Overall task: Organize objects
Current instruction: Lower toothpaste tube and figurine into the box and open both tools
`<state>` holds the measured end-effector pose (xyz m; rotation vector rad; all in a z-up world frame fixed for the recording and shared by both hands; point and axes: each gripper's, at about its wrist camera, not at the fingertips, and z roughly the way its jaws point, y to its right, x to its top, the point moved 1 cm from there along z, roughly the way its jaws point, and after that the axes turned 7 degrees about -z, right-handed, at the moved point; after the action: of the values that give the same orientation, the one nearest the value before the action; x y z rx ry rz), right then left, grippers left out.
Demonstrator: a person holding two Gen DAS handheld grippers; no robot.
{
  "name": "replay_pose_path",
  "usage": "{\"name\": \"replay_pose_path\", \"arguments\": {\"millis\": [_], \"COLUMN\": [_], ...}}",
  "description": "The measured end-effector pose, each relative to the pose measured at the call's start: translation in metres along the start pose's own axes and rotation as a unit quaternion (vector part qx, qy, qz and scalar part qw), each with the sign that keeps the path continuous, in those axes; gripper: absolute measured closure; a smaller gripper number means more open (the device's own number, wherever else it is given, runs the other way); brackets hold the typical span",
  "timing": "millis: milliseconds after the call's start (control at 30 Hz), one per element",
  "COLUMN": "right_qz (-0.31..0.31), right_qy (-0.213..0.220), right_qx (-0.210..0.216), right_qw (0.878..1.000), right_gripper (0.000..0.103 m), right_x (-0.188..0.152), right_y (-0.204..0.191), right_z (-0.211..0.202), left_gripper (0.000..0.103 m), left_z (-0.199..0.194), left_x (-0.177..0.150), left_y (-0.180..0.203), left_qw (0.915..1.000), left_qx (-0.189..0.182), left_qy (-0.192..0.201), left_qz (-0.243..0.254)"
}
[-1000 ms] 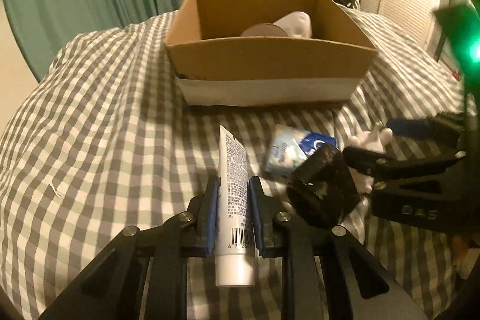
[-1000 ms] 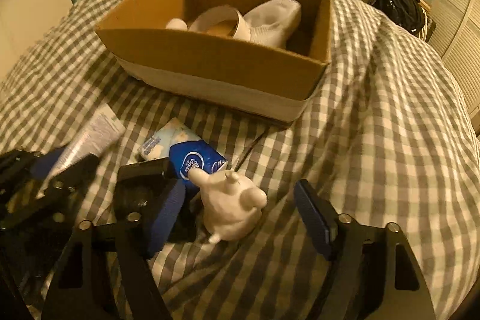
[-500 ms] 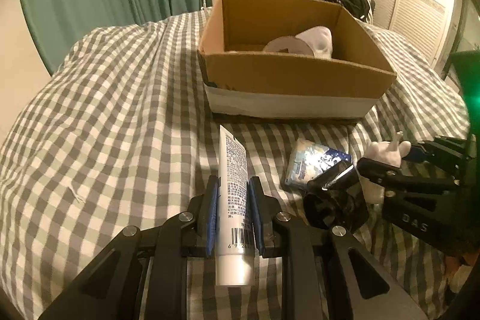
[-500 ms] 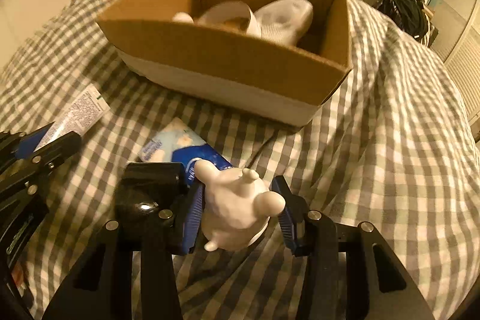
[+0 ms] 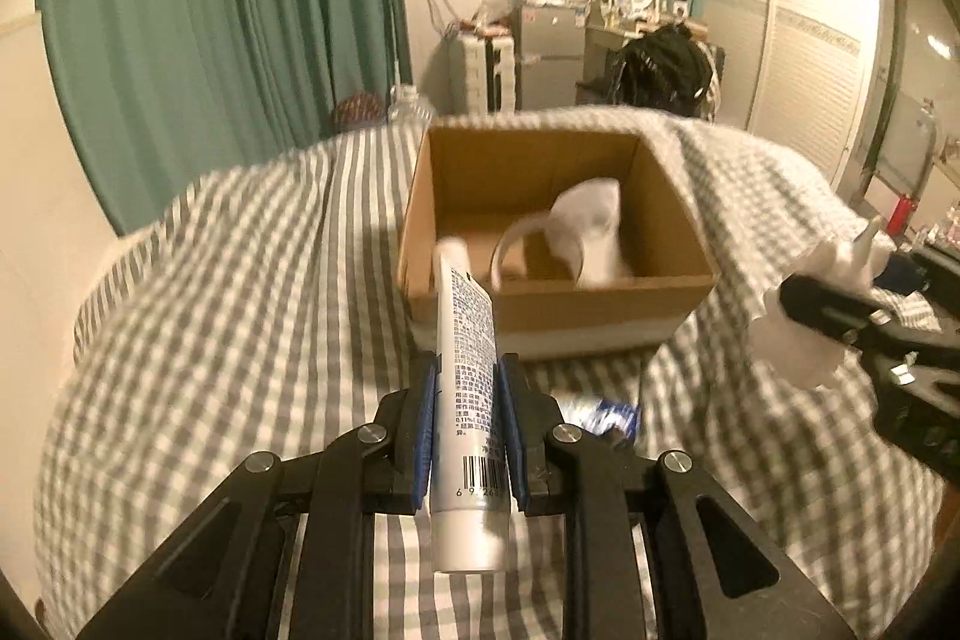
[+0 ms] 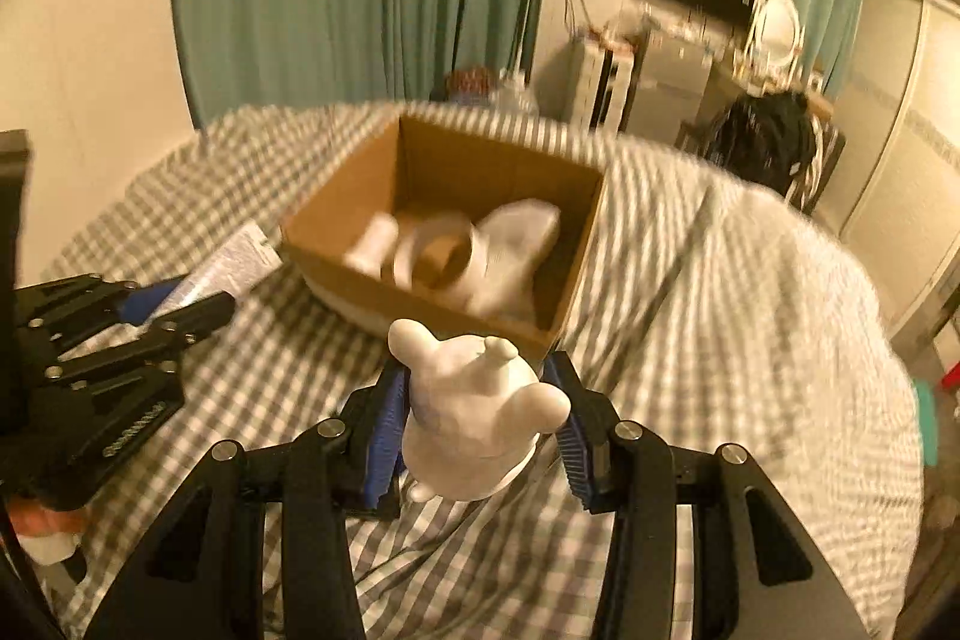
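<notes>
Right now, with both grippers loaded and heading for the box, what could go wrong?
The left gripper pinches the tube near its tail, so the long free end could swing or clip the cardboard box rim. The right gripper squeezes a rounded white figurine, which might slip out.

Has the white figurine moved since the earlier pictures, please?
Yes. The white figurine, clamped in the right hand-held gripper, has been lifted off the checked bedspread and now hangs before the cardboard box.
</notes>
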<state>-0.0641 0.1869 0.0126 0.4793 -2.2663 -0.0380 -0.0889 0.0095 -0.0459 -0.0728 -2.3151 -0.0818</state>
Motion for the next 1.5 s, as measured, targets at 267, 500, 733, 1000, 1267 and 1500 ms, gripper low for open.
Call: {"name": "replay_pose_path", "arguments": {"millis": [267, 500, 733, 1000, 1267, 1500], "right_qz": [-0.028, 0.0, 0.03, 0.039, 0.036, 0.047], "right_qy": [0.059, 0.059, 0.047, 0.028, -0.001, 0.004], "right_qx": [-0.038, -0.021, 0.004, 0.015, 0.0, 0.003], "right_qw": [0.997, 0.998, 0.998, 0.999, 0.999, 0.999], "right_gripper": [0.058, 0.058, 0.058, 0.058, 0.058, 0.034], "right_x": [0.052, 0.068, 0.084, 0.097, 0.093, 0.085], "right_y": [0.02, 0.038, 0.049, 0.055, 0.059, 0.07], "right_z": [-0.053, -0.021, 0.044, 0.114, 0.166, 0.168], "left_gripper": [0.083, 0.083, 0.083, 0.083, 0.083, 0.076], "left_z": [-0.014, 0.009, 0.059, 0.121, 0.164, 0.173], "left_x": [0.045, 0.078, 0.103, 0.114, 0.11, 0.102], "left_y": [0.011, 0.015, 0.018, 0.018, 0.012, 0.014], "left_qw": [0.9992, 0.9987, 0.9989, 0.9994, 0.999, 0.9994], "left_qx": [-0.004, 0.001, -0.006, -0.016, -0.04, -0.027], "left_qy": [0.038, 0.051, 0.046, 0.029, 0.005, -0.005], "left_qz": [0.008, -0.002, -0.004, 0.005, 0.019, 0.023]}}
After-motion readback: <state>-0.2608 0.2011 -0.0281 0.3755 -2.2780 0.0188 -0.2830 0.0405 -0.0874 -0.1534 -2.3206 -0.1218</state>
